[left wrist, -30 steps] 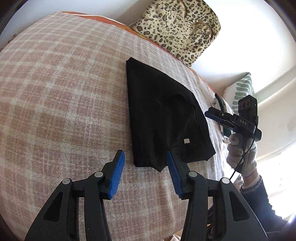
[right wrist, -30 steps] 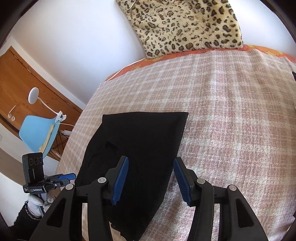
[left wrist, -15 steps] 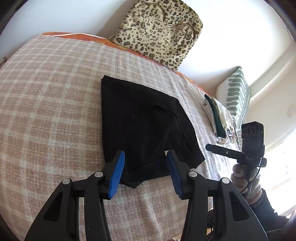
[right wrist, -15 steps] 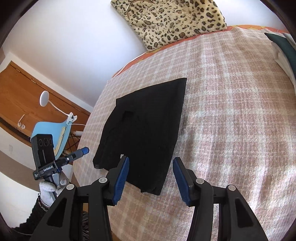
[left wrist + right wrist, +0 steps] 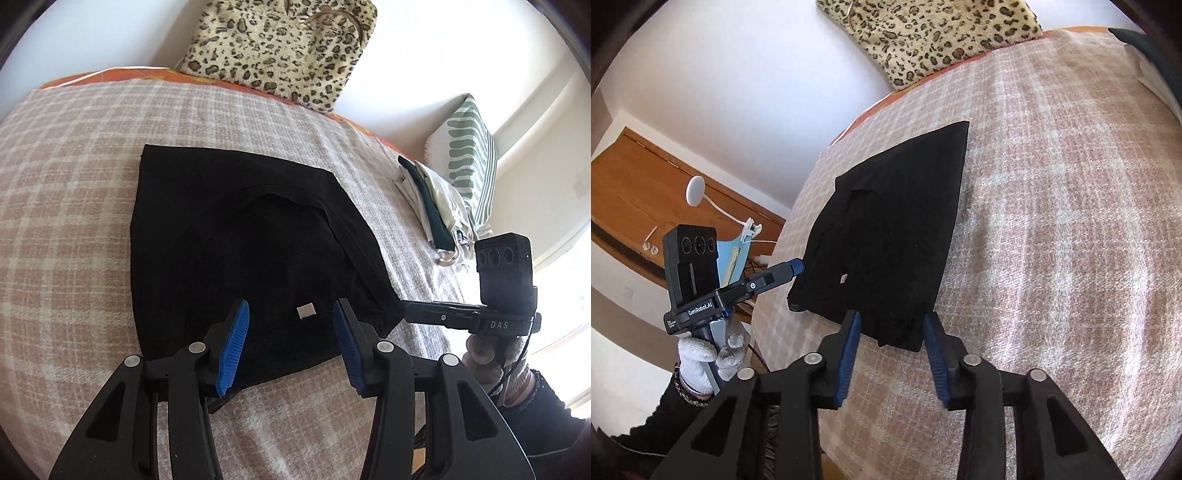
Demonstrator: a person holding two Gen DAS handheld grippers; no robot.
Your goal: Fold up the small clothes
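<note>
You are at the grasping step: the black garment [image 5: 236, 240] lies flat on the bed [image 5: 74, 206], partly folded, below the leopard cushion [image 5: 280, 48]. Your left gripper [image 5: 291, 328] has its fingers apart over the near hem, holding nothing. Your right gripper [image 5: 892, 347] has just been narrowing, its fingers straddling the garment's near corner but not yet pressing it. Next, I think, both must pinch the hem and lift it together toward that cushion. The plaid blanket looks soft; folded clothes [image 5: 432, 206] wait beside the garment

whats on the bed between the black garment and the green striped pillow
A small stack of folded clothes, white and dark green, lies between the black garment and the striped pillow. The left wrist view shows it.
</note>
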